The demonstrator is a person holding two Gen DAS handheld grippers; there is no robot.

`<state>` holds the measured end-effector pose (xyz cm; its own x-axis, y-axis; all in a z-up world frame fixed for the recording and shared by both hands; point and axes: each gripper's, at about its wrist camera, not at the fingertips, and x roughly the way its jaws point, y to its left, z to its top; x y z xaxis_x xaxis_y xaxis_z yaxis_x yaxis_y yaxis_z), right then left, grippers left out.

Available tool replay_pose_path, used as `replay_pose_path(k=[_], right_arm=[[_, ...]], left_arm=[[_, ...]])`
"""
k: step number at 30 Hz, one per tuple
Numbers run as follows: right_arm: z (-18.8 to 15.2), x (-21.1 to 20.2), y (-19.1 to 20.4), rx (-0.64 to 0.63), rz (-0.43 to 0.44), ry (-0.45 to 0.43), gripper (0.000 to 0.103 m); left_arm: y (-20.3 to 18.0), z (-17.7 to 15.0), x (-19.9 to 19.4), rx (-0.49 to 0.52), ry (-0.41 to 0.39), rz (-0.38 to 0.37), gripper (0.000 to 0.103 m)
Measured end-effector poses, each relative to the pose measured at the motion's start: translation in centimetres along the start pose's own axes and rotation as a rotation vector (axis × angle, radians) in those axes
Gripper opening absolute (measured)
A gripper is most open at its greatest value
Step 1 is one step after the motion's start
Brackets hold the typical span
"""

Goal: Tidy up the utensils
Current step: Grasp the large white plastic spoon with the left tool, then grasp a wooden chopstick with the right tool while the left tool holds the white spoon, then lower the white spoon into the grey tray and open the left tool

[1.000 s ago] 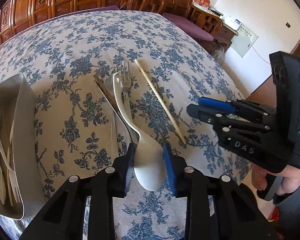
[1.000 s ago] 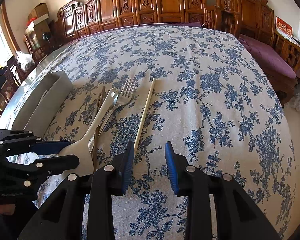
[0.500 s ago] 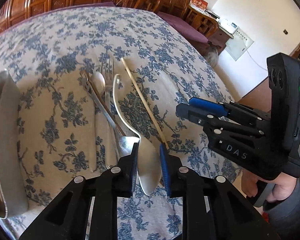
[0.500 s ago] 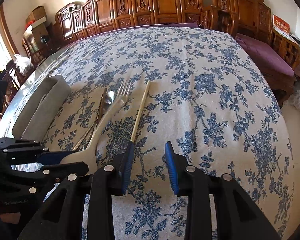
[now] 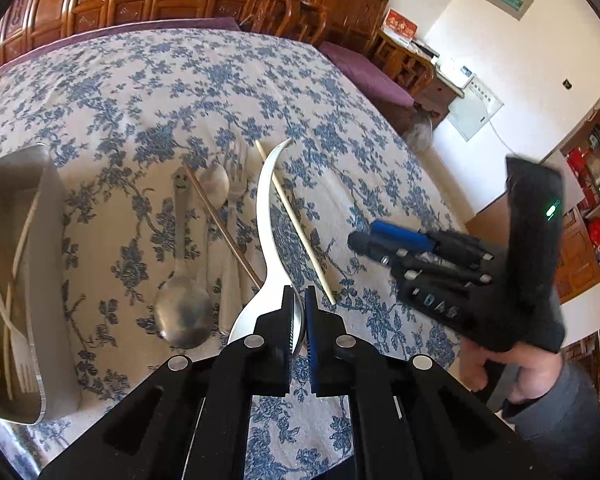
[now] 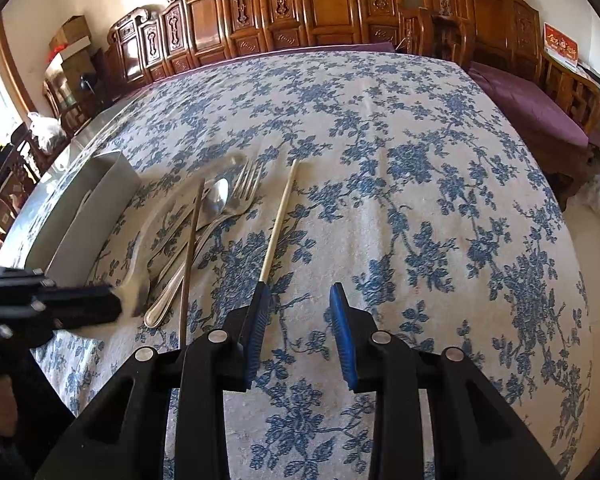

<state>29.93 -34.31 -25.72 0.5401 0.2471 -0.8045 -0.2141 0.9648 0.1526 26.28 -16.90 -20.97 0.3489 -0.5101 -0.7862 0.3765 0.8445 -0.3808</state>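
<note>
My left gripper (image 5: pixel 299 320) is shut on the bowl of a white plastic spoon (image 5: pixel 266 208). The spoon is held off the cloth, its curved handle pointing away. On the tablecloth beneath lie a large metal spoon (image 5: pixel 182 312), a small metal spoon (image 5: pixel 214 188), a fork (image 5: pixel 236 184), a dark chopstick (image 5: pixel 224 232) and a light chopstick (image 5: pixel 296 224). My right gripper (image 6: pixel 300 320) hovers open and empty, with the light chopstick's (image 6: pixel 278 220) near end just beyond its left fingertip. In the right wrist view the left gripper (image 6: pixel 60 308) and the white spoon (image 6: pixel 134 284) are blurred.
A grey tray (image 5: pixel 48 280) at the left holds several white plastic utensils; the right wrist view shows its wall (image 6: pixel 88 208). The blue-flowered tablecloth (image 6: pixel 420 200) stretches far and right. Carved wooden chairs (image 6: pixel 320 4) ring the table. A hand (image 5: pixel 500 364) holds the right gripper.
The left gripper's jaws closed on the white spoon's bowl and lifted it off the pile, uncovering the metal spoon. The right gripper stayed put.
</note>
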Motion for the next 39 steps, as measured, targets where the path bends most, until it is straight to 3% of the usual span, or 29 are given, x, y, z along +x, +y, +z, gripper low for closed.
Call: replay_pose_path(k=[11, 19, 27, 39], right_arm=[[0.8, 3.3, 3.4, -0.052, -0.029, 0.026, 0.032], [1.4, 4.8, 3.0, -0.071, -0.119, 0.06, 0.008], [0.2, 3.6, 2.5, -0.073, -0.163, 0.074, 0.006], [0.9, -1.3, 4.4, -0.084, -0.141, -0.024, 0.006]], left_arm=[[3.8, 0.7, -4.3, -0.025, -0.059, 0.069, 0.004], [5.5, 0.6, -6.9, -0.035, -0.094, 0.107, 0.004], [6.8, -0.1, -9.9, -0.04, -0.129, 0.144, 0.004], [10.3, -1.0, -12.8, -0.076, -0.15, 0.224, 0.004]])
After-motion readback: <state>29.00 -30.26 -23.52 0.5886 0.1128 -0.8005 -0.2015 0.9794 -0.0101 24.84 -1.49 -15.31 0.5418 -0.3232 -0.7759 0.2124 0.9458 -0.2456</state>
